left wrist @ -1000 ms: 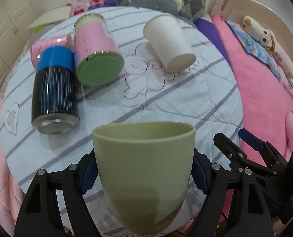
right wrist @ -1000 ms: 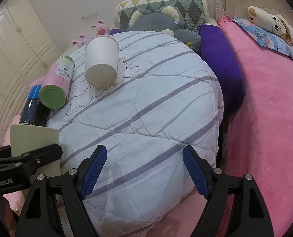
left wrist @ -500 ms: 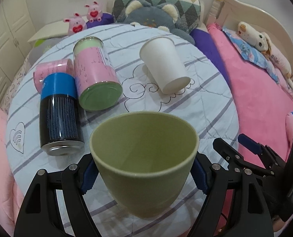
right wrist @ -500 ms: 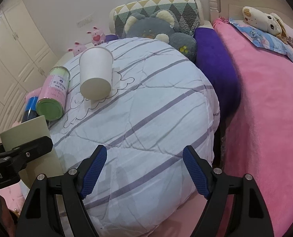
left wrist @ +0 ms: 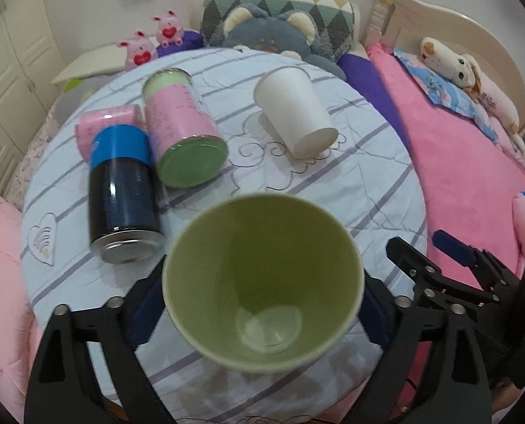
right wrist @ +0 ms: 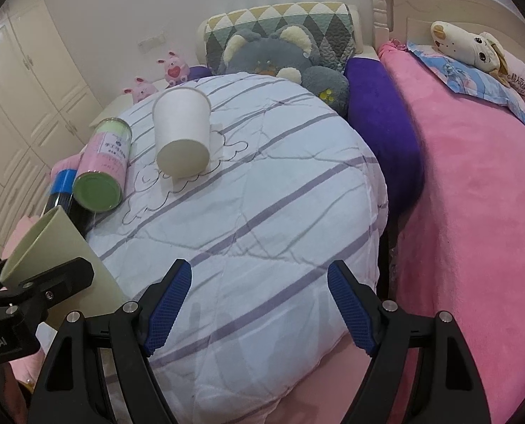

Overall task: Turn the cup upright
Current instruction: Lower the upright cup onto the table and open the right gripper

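Observation:
My left gripper (left wrist: 262, 300) is shut on a green cup (left wrist: 262, 282) and holds it above the near edge of the round quilted table (left wrist: 350, 190). The cup's mouth tilts toward the camera, so I see its inside and bottom. In the right wrist view the green cup (right wrist: 50, 247) sits at the far left in the left gripper's fingers (right wrist: 50, 282). My right gripper (right wrist: 258, 304) is open and empty over the table's near right edge (right wrist: 262, 212). A white paper cup (left wrist: 294, 113) stands upside down at the back of the table; it also shows in the right wrist view (right wrist: 182, 130).
A black can with a blue band (left wrist: 121, 183), a pink tube with a green lid (left wrist: 184, 130) and a pink cup (left wrist: 103, 123) lie at the table's left. A pink bed (right wrist: 474, 212) is on the right. Plush toys and pillows (right wrist: 280, 46) are behind.
The left gripper has tipped the green cup so its mouth turned from facing up toward the camera. The right gripper stayed open and shifted only slightly.

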Tool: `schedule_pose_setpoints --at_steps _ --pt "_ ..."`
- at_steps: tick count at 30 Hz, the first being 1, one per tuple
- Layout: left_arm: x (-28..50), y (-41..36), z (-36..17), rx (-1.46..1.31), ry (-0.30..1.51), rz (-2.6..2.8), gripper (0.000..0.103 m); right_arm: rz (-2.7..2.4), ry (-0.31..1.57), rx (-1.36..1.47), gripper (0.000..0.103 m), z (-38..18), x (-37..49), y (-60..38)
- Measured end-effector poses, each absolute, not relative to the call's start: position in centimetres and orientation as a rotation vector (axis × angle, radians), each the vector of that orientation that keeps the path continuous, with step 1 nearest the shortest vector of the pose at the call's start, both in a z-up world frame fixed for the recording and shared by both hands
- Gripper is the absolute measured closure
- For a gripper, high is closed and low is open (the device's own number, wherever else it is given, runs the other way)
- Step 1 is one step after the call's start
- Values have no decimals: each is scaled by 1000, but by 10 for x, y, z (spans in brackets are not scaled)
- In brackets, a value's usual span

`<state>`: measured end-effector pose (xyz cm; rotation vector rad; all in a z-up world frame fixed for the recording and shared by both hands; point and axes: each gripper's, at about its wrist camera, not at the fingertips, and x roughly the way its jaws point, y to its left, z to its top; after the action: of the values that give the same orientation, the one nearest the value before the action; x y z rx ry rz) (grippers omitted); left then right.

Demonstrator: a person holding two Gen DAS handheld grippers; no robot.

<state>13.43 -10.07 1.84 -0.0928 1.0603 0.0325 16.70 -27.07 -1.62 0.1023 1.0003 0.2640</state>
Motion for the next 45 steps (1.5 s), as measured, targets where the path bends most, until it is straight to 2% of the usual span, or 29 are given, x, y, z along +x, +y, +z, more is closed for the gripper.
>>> schedule_pose_setpoints --at_steps 27,45 --pt "83 -109 35 -43 968 -45 8 168 939 77 22 8 110 -274" --pt "38 -83 31 -19 937 -75 8 95 882 77 22 14 51 -253"
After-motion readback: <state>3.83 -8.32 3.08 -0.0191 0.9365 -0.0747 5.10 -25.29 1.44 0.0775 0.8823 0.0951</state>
